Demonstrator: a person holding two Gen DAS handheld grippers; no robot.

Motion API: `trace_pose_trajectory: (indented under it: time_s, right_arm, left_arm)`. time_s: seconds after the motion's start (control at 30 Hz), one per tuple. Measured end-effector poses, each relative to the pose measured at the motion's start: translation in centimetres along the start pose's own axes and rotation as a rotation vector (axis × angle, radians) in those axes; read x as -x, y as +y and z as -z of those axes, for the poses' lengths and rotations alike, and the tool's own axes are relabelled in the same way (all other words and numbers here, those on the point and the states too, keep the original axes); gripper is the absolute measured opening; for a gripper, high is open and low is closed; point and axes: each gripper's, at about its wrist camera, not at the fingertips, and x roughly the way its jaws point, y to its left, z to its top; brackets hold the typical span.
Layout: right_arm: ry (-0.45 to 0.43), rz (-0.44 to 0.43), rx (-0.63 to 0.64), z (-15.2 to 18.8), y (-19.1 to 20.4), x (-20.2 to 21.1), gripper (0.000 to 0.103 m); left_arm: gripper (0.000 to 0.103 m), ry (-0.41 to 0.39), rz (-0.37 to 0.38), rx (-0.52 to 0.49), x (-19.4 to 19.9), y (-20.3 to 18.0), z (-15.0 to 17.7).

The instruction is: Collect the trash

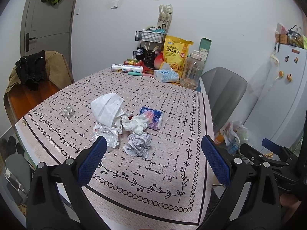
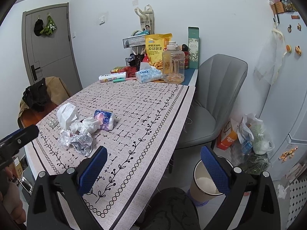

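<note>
A pile of trash lies mid-table: a white face mask (image 1: 107, 108) (image 2: 66, 116), a crumpled tissue (image 1: 135, 124) (image 2: 87, 124), a crumpled printed paper (image 1: 139, 143) (image 2: 81, 142), clear wrapper (image 1: 104, 134), a blue tissue pack (image 1: 152, 117) (image 2: 104, 119) and a pill blister (image 1: 67, 112) (image 2: 52, 123). My left gripper (image 1: 153, 159) is open and empty, just short of the pile. My right gripper (image 2: 153, 166) is open and empty over the table's right edge, above a white trash bin (image 2: 205, 180) on the floor.
The table wears a patterned cloth (image 1: 163, 172). At its far end stand a snack bag (image 1: 177, 53), a clear jug (image 1: 191, 70), a tissue box (image 1: 166, 74) and a wire rack (image 1: 150, 36). A grey chair (image 2: 211, 99) and floor bags (image 2: 251, 134) are right; a brown chair (image 1: 28, 88) left.
</note>
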Motion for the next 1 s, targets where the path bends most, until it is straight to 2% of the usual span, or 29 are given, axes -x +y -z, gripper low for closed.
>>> trace_pose_trajectory:
  time_s: [0.17, 1.0]
  right_arm:
    - [0.016, -0.004, -0.013, 0.18, -0.13, -0.47, 0.095]
    - [-0.02, 0.02, -0.048, 0.72, -0.7, -0.34, 0.095]
  left_arm:
    - [0.098, 0.004, 0.006, 0.017, -0.34, 0.41, 0.08]
    - [0.098, 0.004, 0.021, 0.006, -0.77, 0.32, 0.01]
